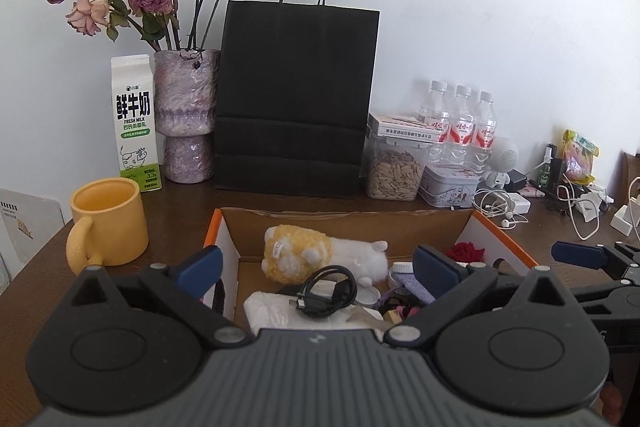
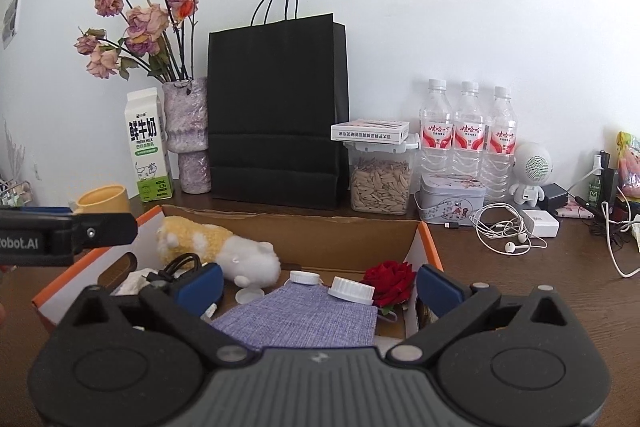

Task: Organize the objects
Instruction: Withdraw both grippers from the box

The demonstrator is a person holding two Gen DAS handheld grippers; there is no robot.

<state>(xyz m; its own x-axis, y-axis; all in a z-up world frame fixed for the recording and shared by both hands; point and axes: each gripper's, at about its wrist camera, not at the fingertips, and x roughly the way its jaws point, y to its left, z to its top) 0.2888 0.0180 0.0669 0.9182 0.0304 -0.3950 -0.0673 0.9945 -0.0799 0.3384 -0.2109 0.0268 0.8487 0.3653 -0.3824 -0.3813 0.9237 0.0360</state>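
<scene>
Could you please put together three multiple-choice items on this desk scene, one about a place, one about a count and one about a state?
1. Where does the plush toy lie?
A. inside the cardboard box
B. on the tin
C. inside the mug

2. How many water bottles stand by the wall?
A. two
B. three
C. five

3. How do the right tool fingers stand?
A. shut on the red rose
B. shut and empty
C. spread wide, empty

Key: 1 A, the toy lies on the box floor; 2 B, three capped bottles stand side by side; 3 C, both blue pads are far apart with nothing gripped.
</scene>
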